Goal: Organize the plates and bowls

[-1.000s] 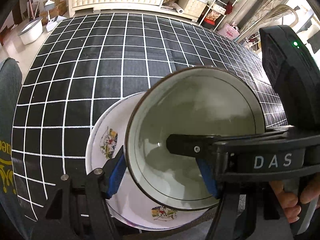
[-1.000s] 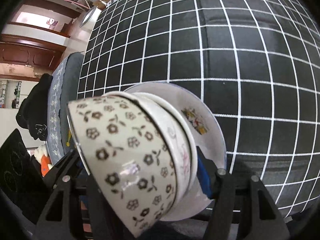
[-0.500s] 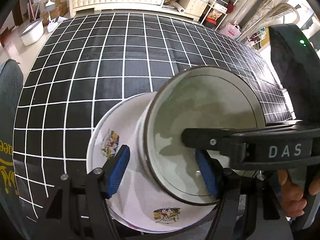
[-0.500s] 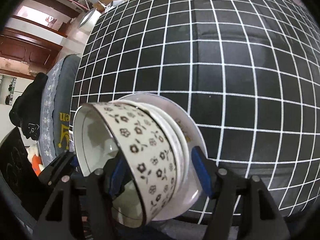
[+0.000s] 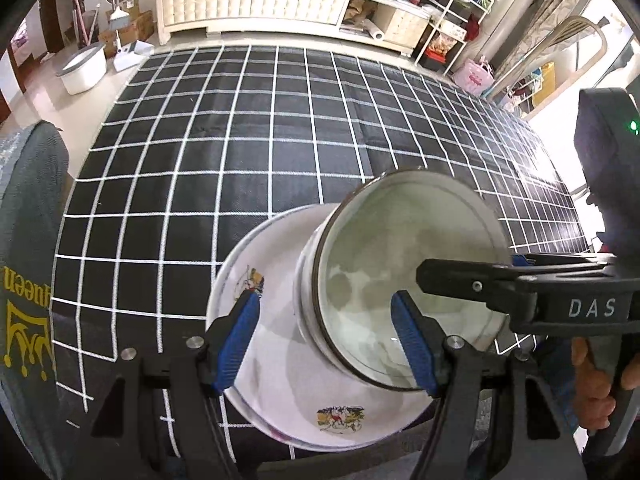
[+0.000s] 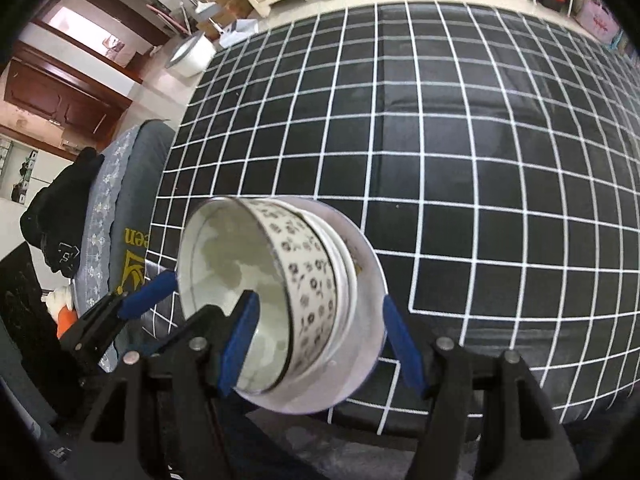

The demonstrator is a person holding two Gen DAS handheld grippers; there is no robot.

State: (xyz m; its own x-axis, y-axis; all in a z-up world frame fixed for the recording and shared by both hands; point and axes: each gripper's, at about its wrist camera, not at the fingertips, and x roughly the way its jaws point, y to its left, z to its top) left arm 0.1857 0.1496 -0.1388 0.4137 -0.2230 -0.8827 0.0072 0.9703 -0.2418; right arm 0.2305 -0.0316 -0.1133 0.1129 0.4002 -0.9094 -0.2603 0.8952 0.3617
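A flower-patterned bowl [image 6: 308, 280] sits nested in a white bowl [image 6: 345, 276], stacked on a white plate [image 5: 276, 344] with small cartoon pictures, at the near edge of the grid-patterned table. The bowl's pale inside [image 5: 408, 272] faces the left wrist view. My left gripper [image 5: 326, 336] is open, its blue pads apart on either side of the stack, touching nothing. My right gripper [image 6: 320, 338] is open too, fingers either side of the bowls and plate [image 6: 372, 292]. The right gripper's body [image 5: 560, 304] shows across the bowl in the left view.
The table is covered by a black cloth with white grid lines [image 5: 280, 140]. A grey cushioned chair [image 5: 28, 240] stands at the left edge. A cream cabinet [image 5: 256, 0] and shelves stand beyond the far edge.
Both grippers have pulled back from the stack and opened. The bowls, held and tilted before, now rest on the plate.
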